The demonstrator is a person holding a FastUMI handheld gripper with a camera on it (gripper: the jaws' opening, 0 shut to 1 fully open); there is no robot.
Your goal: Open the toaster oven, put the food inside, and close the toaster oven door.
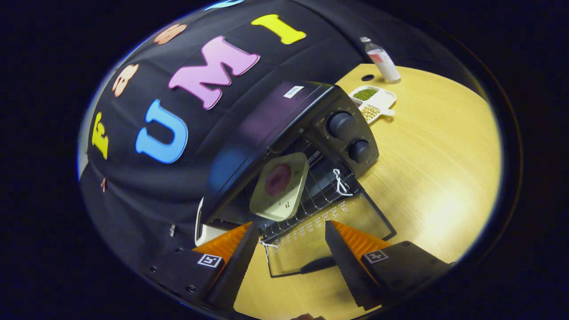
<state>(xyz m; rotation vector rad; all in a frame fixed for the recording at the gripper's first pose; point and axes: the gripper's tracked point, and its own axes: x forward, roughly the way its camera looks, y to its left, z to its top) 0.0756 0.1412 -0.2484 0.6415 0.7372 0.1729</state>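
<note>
So the table point(426, 178) is a light wood-grain top, and it's catching a bright glare out toward 4 o'clock from the toaster oven point(284, 146). The toaster oven is sitting right on it, door point(329, 231) hanging open and flat just above the wood. Past the oven, around 1 o'clock, a small white divided tray point(375, 101) is resting on the table with green and tan beans in it. Just beyond that a clear bottle point(381, 60) is standing upright, near a dark round hole point(367, 78) in the tabletop.
</note>
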